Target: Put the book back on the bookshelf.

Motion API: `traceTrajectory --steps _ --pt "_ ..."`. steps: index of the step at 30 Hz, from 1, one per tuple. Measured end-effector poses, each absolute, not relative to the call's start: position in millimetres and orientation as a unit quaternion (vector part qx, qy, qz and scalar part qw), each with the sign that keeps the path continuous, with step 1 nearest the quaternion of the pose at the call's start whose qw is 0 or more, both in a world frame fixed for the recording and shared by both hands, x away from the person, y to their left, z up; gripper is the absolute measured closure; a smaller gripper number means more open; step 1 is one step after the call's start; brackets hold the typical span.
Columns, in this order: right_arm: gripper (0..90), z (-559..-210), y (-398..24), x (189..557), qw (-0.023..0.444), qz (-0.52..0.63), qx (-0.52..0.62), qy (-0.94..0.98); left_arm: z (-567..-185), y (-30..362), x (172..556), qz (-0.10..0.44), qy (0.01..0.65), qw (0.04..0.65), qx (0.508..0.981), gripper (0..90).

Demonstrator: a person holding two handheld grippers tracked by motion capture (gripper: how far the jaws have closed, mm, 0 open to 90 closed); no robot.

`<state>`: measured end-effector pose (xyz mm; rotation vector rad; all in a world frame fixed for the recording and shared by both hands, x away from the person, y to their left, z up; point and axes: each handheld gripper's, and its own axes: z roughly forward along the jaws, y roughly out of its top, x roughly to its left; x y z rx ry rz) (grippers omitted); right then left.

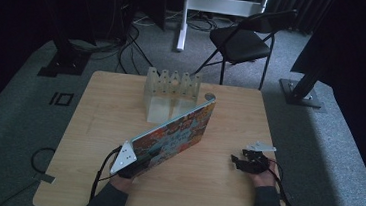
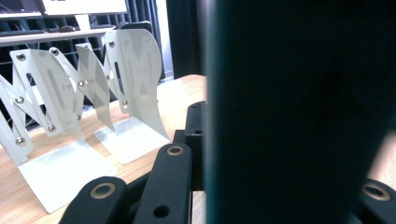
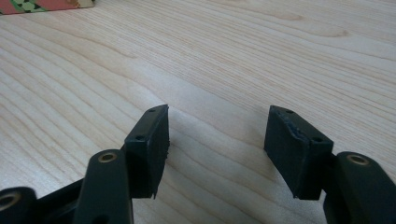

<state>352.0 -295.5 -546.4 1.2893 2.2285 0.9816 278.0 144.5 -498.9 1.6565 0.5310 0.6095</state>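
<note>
The wooden tabletop carries a large flat book or board with a colourful cartoon-patterned cover, standing on its long edge and leaning, running diagonally from the near left toward the far middle. Just behind its far end stands a white metal expanding file rack, whose riveted leaves show in the left gripper view. The left gripper is at the cover's near lower corner, its fingers clamped on that corner; in its own view the dark edge of the cover rises between them. The right gripper rests on the tabletop well to the right of the cover, its fingers held partly apart with nothing but bare wood between them.
</note>
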Motion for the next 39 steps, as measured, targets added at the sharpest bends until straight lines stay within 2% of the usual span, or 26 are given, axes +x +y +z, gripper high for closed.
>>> traceTrajectory --steps 7,22,39 --pt "39.0 -547.2 -297.5 351.5 0.196 0.350 0.463 0.790 -498.4 144.9 277.0 0.268 0.231 0.601 0.717 79.2" --pt "31.2 -550.2 -298.2 352.3 0.209 0.352 0.466 0.784 -498.2 145.2 275.8 0.276 0.235 0.596 0.716 79.2" --pt "28.3 -551.1 -299.3 352.3 0.210 0.353 0.470 0.781 -498.0 148.5 273.2 0.287 0.246 0.589 0.714 79.2"
